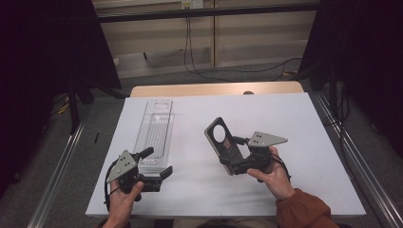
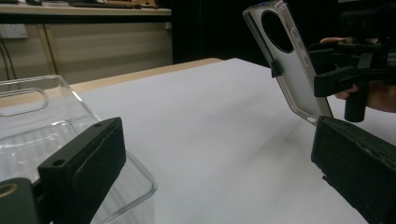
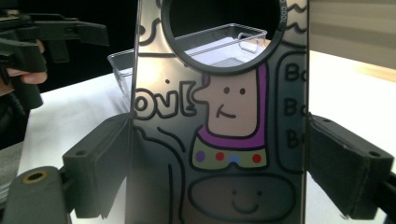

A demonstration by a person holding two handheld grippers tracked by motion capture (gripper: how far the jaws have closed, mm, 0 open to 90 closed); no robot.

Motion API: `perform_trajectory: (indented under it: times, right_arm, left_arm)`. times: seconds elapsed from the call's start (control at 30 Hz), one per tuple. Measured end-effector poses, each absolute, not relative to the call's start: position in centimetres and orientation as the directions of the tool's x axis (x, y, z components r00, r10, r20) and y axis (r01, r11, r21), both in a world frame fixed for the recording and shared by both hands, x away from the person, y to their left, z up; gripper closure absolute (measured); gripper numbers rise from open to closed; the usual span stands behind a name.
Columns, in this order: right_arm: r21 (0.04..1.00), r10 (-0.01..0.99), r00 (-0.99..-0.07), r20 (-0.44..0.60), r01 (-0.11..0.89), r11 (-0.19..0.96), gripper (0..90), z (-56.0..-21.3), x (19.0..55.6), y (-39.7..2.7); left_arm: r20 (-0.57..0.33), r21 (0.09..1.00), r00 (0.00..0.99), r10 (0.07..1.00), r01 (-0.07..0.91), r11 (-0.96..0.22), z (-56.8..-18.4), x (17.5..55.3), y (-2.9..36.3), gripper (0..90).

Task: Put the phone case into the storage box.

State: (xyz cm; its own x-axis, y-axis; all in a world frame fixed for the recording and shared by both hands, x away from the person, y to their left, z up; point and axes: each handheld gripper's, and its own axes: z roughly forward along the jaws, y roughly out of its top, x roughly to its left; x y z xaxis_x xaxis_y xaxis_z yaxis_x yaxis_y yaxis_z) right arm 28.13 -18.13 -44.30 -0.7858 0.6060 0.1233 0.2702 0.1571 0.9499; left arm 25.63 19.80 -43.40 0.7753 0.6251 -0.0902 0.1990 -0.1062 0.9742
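Note:
A clear plastic tray (image 1: 154, 129) lies lengthwise on the left half of the white tabletop (image 1: 294, 123). My left gripper (image 1: 158, 163) is at the tray's near end with its jaws wide apart. In the left gripper view the tray (image 2: 28, 121) has a corner behind the left jaw, and nothing is clamped in that gripper (image 2: 219, 158). My right gripper (image 1: 234, 156) is shut on a dark phone case (image 1: 222, 141) with a round camera hole, held tilted above the table. In the right gripper view the case (image 3: 224, 140) shows cartoon drawings, gripped by both side edges, and the tray (image 3: 219, 46) appears through its hole.
A strip of wooden table edge (image 1: 216, 89) runs beyond the white top. Metal rails (image 1: 354, 161) flank the table on both sides, and cables (image 1: 237, 71) trail on the floor behind. Dark curtains stand at the far left and right.

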Motion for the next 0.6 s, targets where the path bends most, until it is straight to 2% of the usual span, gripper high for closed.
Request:
perform_trajectory:
  times: [0.07,0.37,0.43,0.6]
  right_arm:
    - [0.952,0.591,-0.797,0.121,0.263,0.159,12.0,-44.4,27.9,-18.4]
    - [0.955,0.522,-0.844,0.122,0.242,0.169,12.0,-44.7,27.6,-18.6]
    - [0.956,0.487,-0.865,0.117,0.231,0.181,12.0,-44.7,27.4,-18.6]
    - [0.954,0.484,-0.867,0.117,0.233,0.187,12.0,-44.7,27.2,-19.2]
  left_arm:
    - [-0.067,0.975,0.785,0.616,0.183,-0.127,-43.3,25.8,19.7,4.3]
    - [-0.085,0.970,0.830,0.552,0.195,-0.143,-43.4,26.3,18.2,5.6]
    - [-0.108,0.968,0.838,0.535,0.210,-0.133,-43.5,26.5,17.9,5.6]
    - [-0.152,0.967,0.861,0.486,0.231,-0.107,-43.5,27.0,17.1,6.5]
